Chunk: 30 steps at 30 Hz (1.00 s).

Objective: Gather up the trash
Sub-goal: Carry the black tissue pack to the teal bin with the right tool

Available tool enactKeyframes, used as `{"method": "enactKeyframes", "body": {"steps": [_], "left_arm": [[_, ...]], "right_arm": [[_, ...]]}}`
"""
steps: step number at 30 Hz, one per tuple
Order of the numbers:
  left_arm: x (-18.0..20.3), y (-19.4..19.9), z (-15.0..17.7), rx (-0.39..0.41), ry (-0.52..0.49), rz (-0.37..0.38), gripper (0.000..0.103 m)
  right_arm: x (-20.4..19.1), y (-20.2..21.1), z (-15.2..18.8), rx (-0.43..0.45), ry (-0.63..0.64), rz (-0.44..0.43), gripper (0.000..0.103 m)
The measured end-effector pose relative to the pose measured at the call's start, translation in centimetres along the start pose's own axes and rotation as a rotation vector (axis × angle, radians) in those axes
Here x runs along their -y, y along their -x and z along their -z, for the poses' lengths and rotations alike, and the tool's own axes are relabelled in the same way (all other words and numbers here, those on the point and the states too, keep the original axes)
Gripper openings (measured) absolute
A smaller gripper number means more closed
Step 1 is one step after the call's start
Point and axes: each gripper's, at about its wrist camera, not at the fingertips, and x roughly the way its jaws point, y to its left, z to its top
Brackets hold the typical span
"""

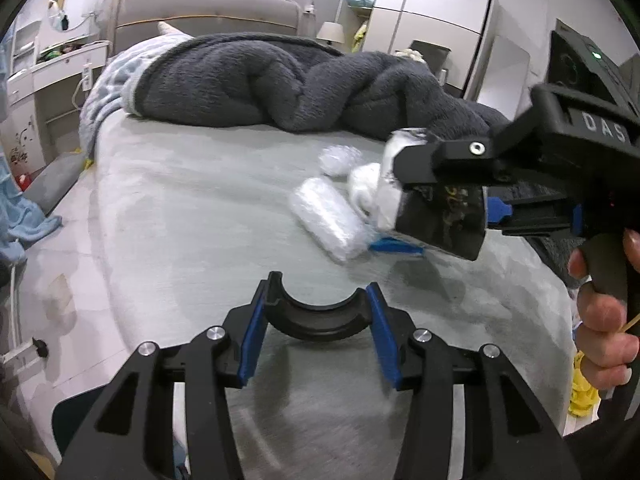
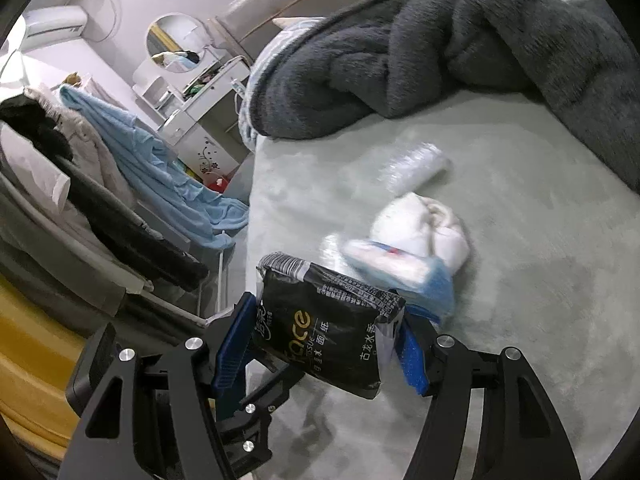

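Note:
My right gripper [image 2: 326, 322] is shut on a black tissue packet [image 2: 328, 324] and holds it above the pale green bed [image 2: 520, 280]. In the left wrist view the same packet [image 1: 444, 216] hangs in the right gripper [image 1: 404, 208] at the right. My left gripper [image 1: 318, 320] is open and empty over the bed's near part. On the bed lie a crumpled white cloth or tissue [image 2: 420, 228], a blue and white wrapper [image 2: 404, 268], and clear plastic wrap pieces [image 2: 416, 166] [image 1: 328, 216] [image 1: 340, 160].
A dark grey fleece blanket [image 1: 280, 80] is heaped across the bed's far side. A headboard [image 1: 208, 8] and wardrobe [image 1: 432, 12] stand behind. A clothes rack with coats and a blue towel [image 2: 160, 160] stands left of the bed.

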Motion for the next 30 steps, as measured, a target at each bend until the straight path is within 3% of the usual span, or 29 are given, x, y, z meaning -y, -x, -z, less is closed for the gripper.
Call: {"method": "enactKeyframes", "body": {"steps": [15, 30], "left_arm": [[-7.8, 5.0, 1.2, 0.006, 0.124, -0.176, 0.051], [-14.4, 5.2, 6.4, -0.206, 0.220, -0.242, 0.051]], "right_arm": [[-7.2, -3.3, 1.1, 0.020, 0.209, -0.049, 0.066], [-12.8, -8.6, 4.6, -0.095, 0.327, -0.103, 0.066]]}}
